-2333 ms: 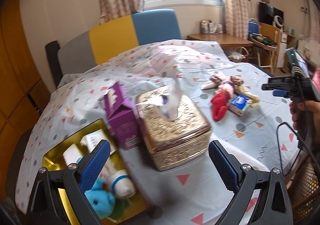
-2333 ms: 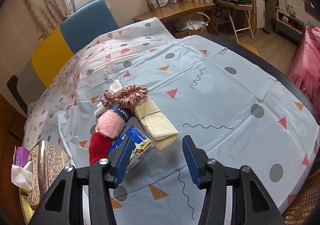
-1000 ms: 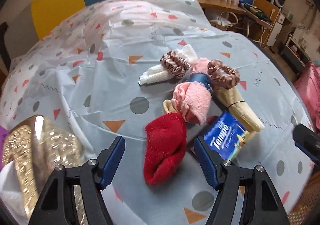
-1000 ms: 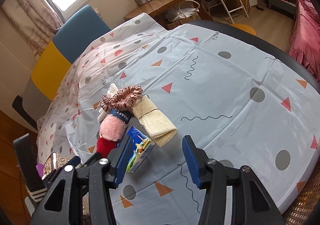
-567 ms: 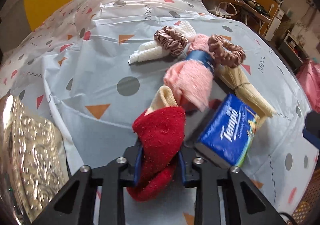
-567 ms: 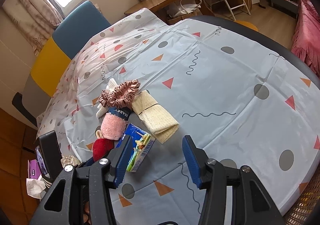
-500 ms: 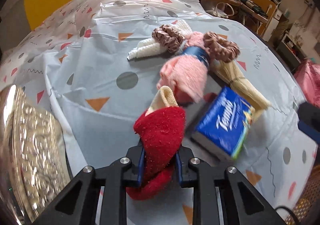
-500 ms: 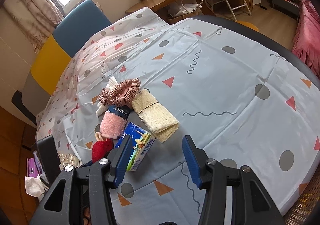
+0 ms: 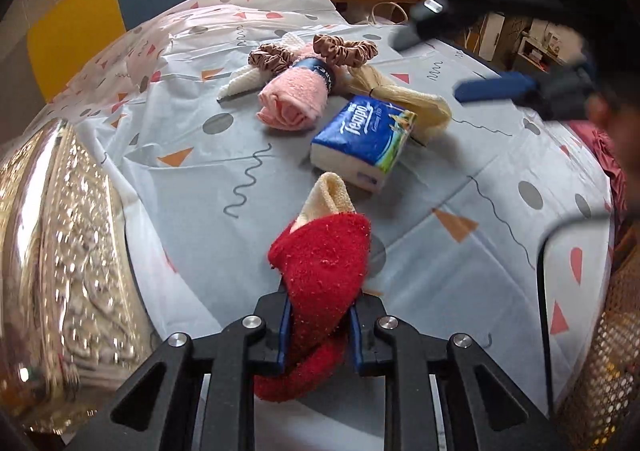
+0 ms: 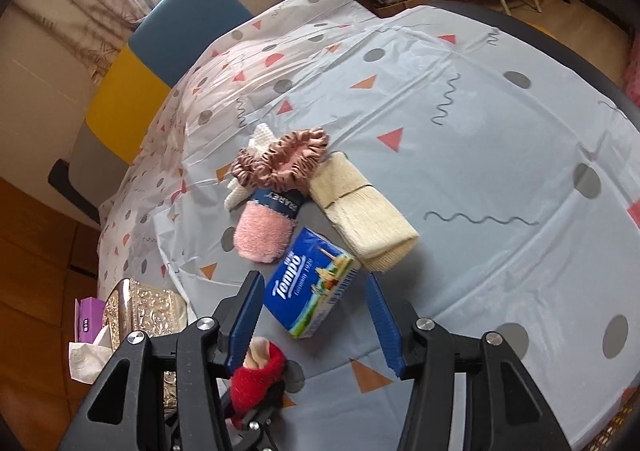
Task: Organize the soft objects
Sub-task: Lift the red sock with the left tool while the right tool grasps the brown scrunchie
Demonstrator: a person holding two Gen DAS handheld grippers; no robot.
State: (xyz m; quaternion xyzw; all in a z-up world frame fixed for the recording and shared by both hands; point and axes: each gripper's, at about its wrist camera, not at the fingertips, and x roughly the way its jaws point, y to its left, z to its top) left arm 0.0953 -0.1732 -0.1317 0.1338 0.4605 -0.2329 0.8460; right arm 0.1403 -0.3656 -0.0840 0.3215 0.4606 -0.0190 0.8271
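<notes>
The table (image 10: 500, 123) carries a pale blue patterned cloth; at its left edge stands an embossed gold tissue box (image 9: 52, 251), partly out of frame in the left wrist view. Near mid-table lies a cluster of soft items: a rolled cream towel (image 10: 366, 219) touching a rolled pink towel (image 10: 262, 231) with a navy band, two brown scrunchies (image 10: 288, 163) lying over their far ends, and a white knitted piece (image 10: 256, 143) beneath those. A blue Tempo tissue pack (image 10: 310, 289) lies just in front of the pink towel. The left gripper (image 9: 318, 325) is clamped tight on a red sock (image 9: 324, 271) with a cream lining poking from its top, held off the cluster, beside the gold box. The right gripper (image 10: 314, 317) hovers with its jaws spread either side of the tissue pack, pads clear of it; the jaws have just been widening.
</notes>
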